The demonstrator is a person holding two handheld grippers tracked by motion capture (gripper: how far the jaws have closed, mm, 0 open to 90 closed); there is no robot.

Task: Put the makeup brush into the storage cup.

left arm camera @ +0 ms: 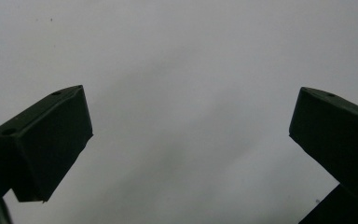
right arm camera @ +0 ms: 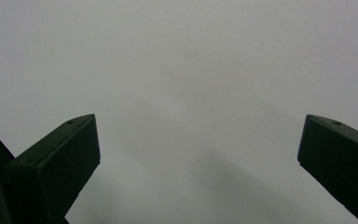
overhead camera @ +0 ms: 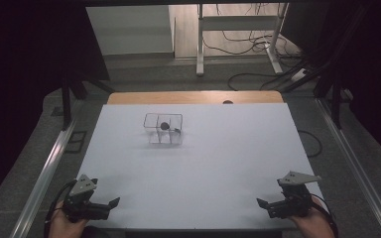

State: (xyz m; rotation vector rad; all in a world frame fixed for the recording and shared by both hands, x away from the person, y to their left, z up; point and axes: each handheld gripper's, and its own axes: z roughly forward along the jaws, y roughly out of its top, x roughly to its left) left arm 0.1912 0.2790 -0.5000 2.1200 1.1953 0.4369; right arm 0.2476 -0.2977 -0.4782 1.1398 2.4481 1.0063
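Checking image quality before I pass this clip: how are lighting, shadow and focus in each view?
High view: dim, dark at the sides, white table evenly lit, clear container faint but readable. Left gripper view: open jaws near-silhouettes, soft grey shadow on the surface between them. Right gripper view: the same, jaws dark, surface featureless, slightly soft.

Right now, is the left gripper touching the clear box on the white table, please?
Apart. The high view shows the left gripper at the near left edge of the table, with bare white surface between it and the clear box farther back.
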